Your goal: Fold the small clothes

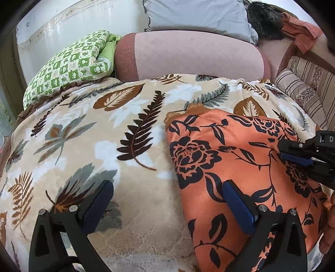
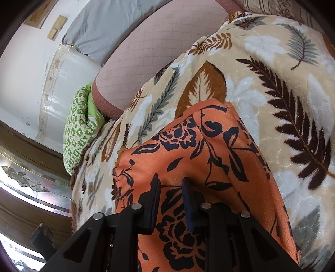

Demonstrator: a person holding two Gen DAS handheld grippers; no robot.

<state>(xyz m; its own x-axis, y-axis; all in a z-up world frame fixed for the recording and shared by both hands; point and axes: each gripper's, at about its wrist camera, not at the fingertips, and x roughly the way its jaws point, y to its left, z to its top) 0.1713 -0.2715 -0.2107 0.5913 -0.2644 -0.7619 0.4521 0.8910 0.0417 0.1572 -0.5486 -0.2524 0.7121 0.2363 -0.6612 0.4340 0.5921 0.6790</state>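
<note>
An orange garment with a dark floral print [image 1: 240, 159] lies folded on a beige leaf-patterned blanket [image 1: 129, 209]. My left gripper [image 1: 167, 188] is open wide just above the bed, its right finger over the garment's left edge and its left finger over the blanket. My right gripper [image 1: 293, 154] shows at the right edge of the left wrist view, low over the garment. In the right wrist view the right gripper [image 2: 170, 186] is partly open with a narrow gap, its fingers hovering over the garment [image 2: 209, 146] and holding nothing.
A green checked quilt [image 1: 69, 67] lies at the back left, next to a pink bolster [image 1: 188, 56] with a grey pillow [image 1: 199, 14] behind it. Striped cushions [image 1: 307, 90] sit at the right. A wall and a glass door [image 2: 31, 177] are at the left.
</note>
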